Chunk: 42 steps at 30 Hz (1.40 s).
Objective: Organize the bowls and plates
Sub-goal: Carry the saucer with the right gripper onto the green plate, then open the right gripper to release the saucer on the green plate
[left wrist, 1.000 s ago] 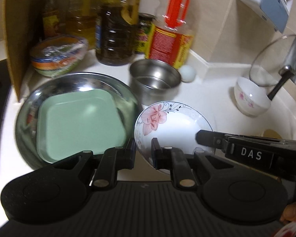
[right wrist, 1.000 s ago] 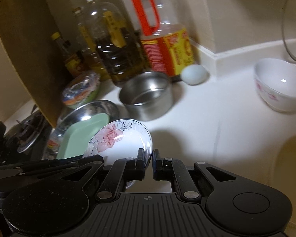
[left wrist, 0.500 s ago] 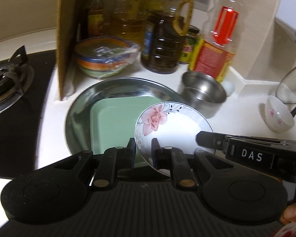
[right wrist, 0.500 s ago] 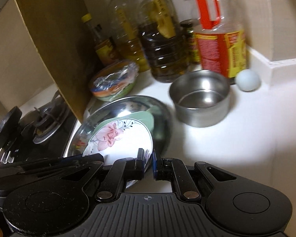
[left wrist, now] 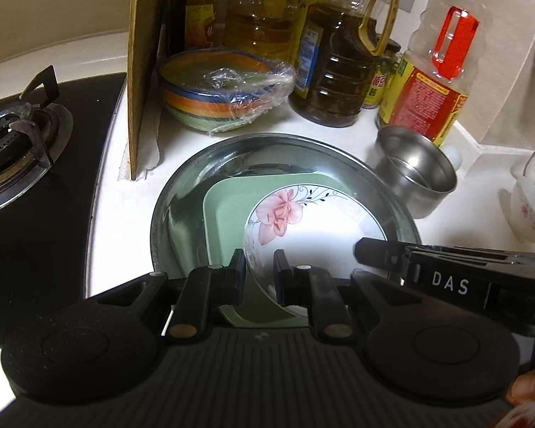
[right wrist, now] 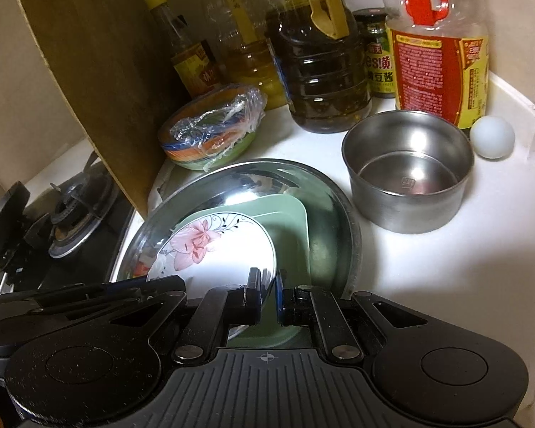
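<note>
A white tabletop (left wrist: 339, 135) in a kitchen corner carries everything here, with a black gas stove (left wrist: 25, 149) along its left edge and a row of oil bottles (right wrist: 317, 71) along the back wall.

The largest dish is a round steel tray (left wrist: 232, 157), sitting near the left edge beside an upright board (left wrist: 142, 71). A square green plate (left wrist: 224, 221) already lies flat inside it.

A round white plate with a pink flower (left wrist: 303, 228) is held above the green plate, over the tray. Both tools grip it: the left tool (left wrist: 258, 267) is closed narrowly on its near rim, and the right tool (right wrist: 265, 290) is closed narrowly on its right rim. The plate looks slightly tilted, face up, with the flower toward the back wall. Being round, it has no long axis.

Judging from this, the stack is partly built: tray, then green plate, with the flowered plate not yet set down.

Still loose on the tabletop are a steel bowl (right wrist: 406, 171) to the right of the tray, a small white bowl (left wrist: 528, 214) near the right edge, and a striped bowl under plastic wrap (left wrist: 224, 92) behind the tray. Whether those belong in the stack cannot be told.

An egg (right wrist: 492, 137) rests near the back right corner.
</note>
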### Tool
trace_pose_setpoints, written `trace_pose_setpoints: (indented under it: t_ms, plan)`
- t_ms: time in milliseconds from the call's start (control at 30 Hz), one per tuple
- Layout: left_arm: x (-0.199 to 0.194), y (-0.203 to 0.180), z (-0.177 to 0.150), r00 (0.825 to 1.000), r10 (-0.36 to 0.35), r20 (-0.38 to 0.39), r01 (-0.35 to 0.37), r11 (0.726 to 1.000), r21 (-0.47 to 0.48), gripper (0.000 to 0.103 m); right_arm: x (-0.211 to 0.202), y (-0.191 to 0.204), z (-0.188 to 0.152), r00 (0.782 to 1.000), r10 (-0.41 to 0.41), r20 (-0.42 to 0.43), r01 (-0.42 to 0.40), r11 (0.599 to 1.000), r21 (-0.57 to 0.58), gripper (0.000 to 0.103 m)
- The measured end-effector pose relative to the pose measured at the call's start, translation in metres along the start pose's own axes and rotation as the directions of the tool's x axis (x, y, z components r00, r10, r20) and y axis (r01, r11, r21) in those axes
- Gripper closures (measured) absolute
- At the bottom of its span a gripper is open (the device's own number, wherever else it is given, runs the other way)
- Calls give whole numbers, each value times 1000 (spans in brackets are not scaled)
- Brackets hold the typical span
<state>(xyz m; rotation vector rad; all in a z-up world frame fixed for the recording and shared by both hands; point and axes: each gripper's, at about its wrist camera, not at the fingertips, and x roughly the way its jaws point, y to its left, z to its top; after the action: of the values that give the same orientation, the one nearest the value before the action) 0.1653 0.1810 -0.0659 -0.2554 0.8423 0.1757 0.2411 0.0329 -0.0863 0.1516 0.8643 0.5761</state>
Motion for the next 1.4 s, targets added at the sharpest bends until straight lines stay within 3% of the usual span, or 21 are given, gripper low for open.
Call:
trace_pose_setpoints:
  t_ms: [567, 1400]
  plan:
    - [23, 8, 7, 999, -10, -48, 11, 1000, 6, 89, 24, 0, 4, 999, -35, -36, 36, 999, 29, 95]
    - [21, 8, 11, 999, -2, -33, 2, 1000, 11, 88, 23, -1, 5, 999, -36, -30, 38, 998, 49, 95]
